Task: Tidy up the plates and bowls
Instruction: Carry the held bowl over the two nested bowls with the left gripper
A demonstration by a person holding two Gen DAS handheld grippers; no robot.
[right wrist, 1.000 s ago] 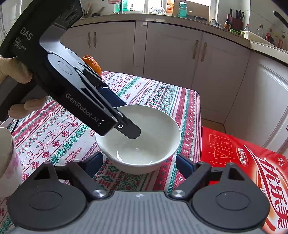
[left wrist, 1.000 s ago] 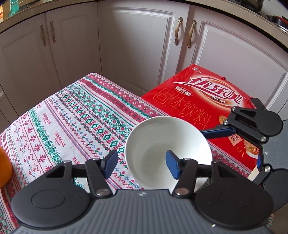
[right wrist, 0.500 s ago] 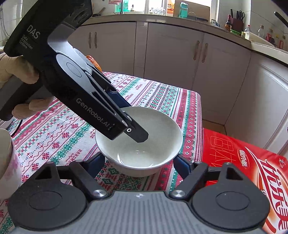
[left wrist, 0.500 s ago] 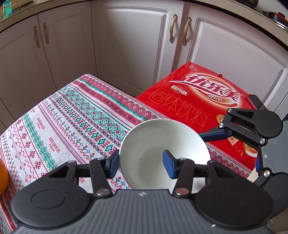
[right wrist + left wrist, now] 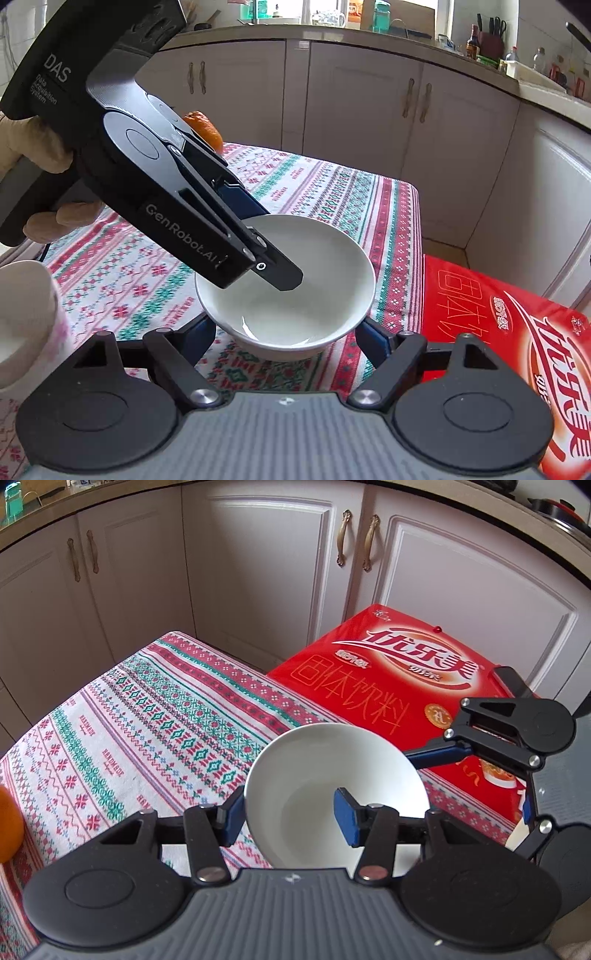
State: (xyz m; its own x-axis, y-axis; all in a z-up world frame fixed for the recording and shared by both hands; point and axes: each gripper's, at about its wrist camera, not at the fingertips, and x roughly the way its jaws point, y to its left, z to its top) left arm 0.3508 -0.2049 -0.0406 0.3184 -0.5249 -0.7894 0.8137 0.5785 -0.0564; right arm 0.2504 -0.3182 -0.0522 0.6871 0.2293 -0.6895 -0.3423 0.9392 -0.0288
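A white bowl sits on the patterned tablecloth near the table's edge; it also shows in the right wrist view. My left gripper is open and straddles the bowl's near rim, one finger outside and one finger inside the bowl. It shows from the side in the right wrist view. My right gripper is open wide, one blue pad on each side of the bowl's base, and it holds nothing.
A red printed box lies beside the table, below the white cabinets. An orange sits at the table's far side. A white cup stands at the left edge of the right wrist view.
My left gripper has moved forward and narrowed, so its fingers now straddle the bowl's rim. My right gripper has come closer around the bowl's base.
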